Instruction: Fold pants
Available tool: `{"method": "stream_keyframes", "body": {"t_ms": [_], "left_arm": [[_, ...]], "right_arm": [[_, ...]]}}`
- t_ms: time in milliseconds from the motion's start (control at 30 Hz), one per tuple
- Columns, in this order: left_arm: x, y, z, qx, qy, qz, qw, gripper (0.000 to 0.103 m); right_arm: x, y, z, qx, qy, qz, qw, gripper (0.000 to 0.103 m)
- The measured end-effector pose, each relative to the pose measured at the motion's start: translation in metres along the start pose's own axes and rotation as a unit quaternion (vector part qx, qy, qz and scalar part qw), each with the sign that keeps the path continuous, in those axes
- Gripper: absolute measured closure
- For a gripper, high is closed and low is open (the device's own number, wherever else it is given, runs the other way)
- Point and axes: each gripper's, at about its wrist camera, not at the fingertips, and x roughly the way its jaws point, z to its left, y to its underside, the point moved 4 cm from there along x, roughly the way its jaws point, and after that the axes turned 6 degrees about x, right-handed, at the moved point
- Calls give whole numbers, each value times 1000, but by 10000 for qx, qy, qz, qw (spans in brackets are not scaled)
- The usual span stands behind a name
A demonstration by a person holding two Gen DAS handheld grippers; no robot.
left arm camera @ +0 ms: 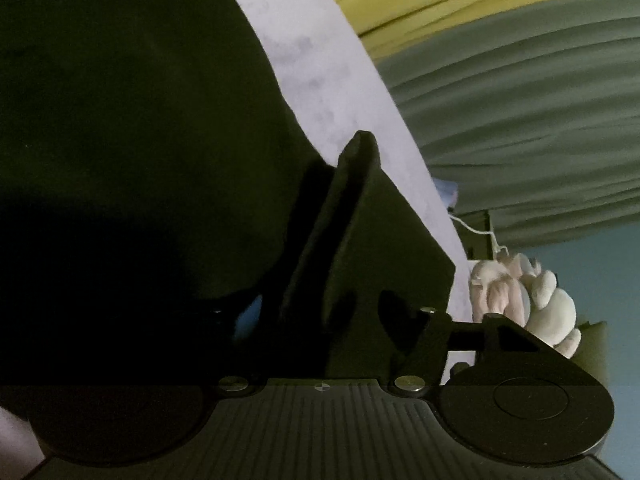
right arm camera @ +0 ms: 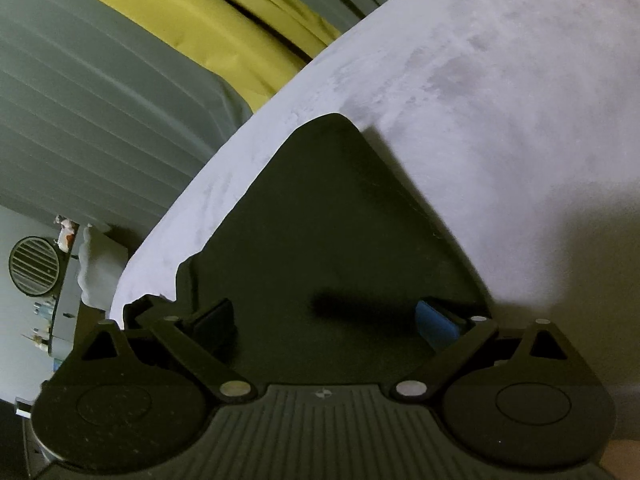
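Observation:
The dark green pants [left arm camera: 132, 128] fill the left of the left wrist view, lying over a pale lilac bed surface [left arm camera: 320, 80]. My left gripper [left arm camera: 320, 240] is shut on the pants; one black finger [left arm camera: 348, 184] shows with cloth wrapped tight against it. In the right wrist view a corner of the pants [right arm camera: 320, 220] drapes over my right gripper [right arm camera: 324, 312]. Its fingers [right arm camera: 436, 320] stand wide apart at the cloth's two edges, and the tips are hidden under the fabric.
The lilac bed surface [right arm camera: 500, 100] spreads to the right. Grey-green pleated curtains [left arm camera: 520, 120] and a yellow curtain [right arm camera: 200, 20] hang behind. A cream plush toy [left arm camera: 528, 296] sits beside the bed. A round vent [right arm camera: 34, 266] and a shelf of small items stand at the left.

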Motion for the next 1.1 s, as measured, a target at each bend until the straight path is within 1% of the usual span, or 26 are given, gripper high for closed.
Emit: {"method": "stream_keyframes", "body": {"t_ms": [67, 100, 133, 200, 267, 300, 333, 367, 433, 533, 600, 633, 667, 700, 733, 767, 800, 833, 867, 900, 933, 967, 1000, 1033, 1100], "left_arm": [[2, 1, 2, -78, 143, 72, 9998, 36], [5, 0, 3, -118, 227, 118, 9996, 31], [7, -1, 3, -156, 289, 151, 9993, 28], [8, -1, 1, -182, 306, 174, 9992, 29], [7, 0, -2, -80, 215, 167, 9996, 59], [7, 2, -4, -22, 86, 213, 9997, 78], [4, 1, -2, -25, 23, 253, 9997, 78], [2, 2, -3, -34, 39, 212, 9998, 78], [-6, 1, -9, 119, 26, 139, 9998, 81], [-29, -5, -27, 714, -76, -123, 9973, 85], [-49, -11, -32, 974, -160, -275, 9947, 85], [-60, -14, -33, 1101, -277, -389, 9928, 87], [-72, -17, -32, 1264, -437, -541, 9895, 91], [-82, -20, -32, 1458, -593, -674, 9852, 93], [-96, -22, -30, 1631, -760, -847, 9800, 93], [-106, -24, -28, 1746, -924, -1015, 9750, 100], [-121, -27, -21, 1853, -1157, -1206, 9684, 101], [-132, -30, -14, 1924, -1383, -1375, 9617, 101], [-141, -32, -6, 1932, -1442, -1496, 9589, 101], [-148, -34, 4, 1824, -1404, -1537, 9609, 100], [-151, -33, 12, 1660, -1339, -1505, 9653, 92], [-150, -32, 19, 1478, -1186, -1457, 9710, 85], [-149, -31, 24, 1337, -961, -1372, 9768, 64], [-143, -27, 25, 1195, -678, -1280, 9822, 50], [-126, -21, 22, 1108, -324, -1045, 9878, 45]], "right_arm": [[0, 0, 0, 19, -35, -4, 10000, 4], [0, 0, -1, 55, -63, -7, 10000, 4], [0, -1, -2, 93, -97, -9, 9999, 4], [0, -1, -2, 125, -136, -1, 9998, 4], [1, -1, -2, 116, -164, -2, 9998, 4], [0, -1, -1, 118, -192, -10, 9997, 4], [0, 0, -1, 127, -235, -8, 9996, 4], [-1, 0, -1, 139, -307, 10, 9994, 4], [-3, 0, -1, 198, -481, 28, 9986, 4], [-10, -1, -6, 390, -848, -55, 9956, 4], [-16, -1, -5, 358, -1033, -166, 9939, 4], [-18, -1, -4, 330, -1134, -199, 9928, 4], [-19, 0, -3, 282, -1207, -204, 9921, 4], [-19, 1, -1, 236, -1255, -191, 9916, 4], [-18, 1, 2, 183, -1328, -162, 9908, 4], [-18, 1, 4, 131, -1394, -137, 9901, 4], [-17, 1, 6, 84, -1432, -126, 9896, 4], [-16, 2, 8, 20, -1386, -131, 9903, 4], [-15, 1, 10, -29, -1277, -156, 9917, 4], [-13, 1, 10, -48, -1218, -143, 9924, 4], [-11, 1, 11, -53, -1189, -121, 9928, 4], [-9, 0, 12, -67, -1149, -107, 9933, 4], [-8, 0, 12, -72, -1121, -100, 9936, 4], [-6, 1, 12, -72, -1104, -89, 9938, 4], [-3, 0, 13, -19, -1093, -78, 9940, 4]]}}
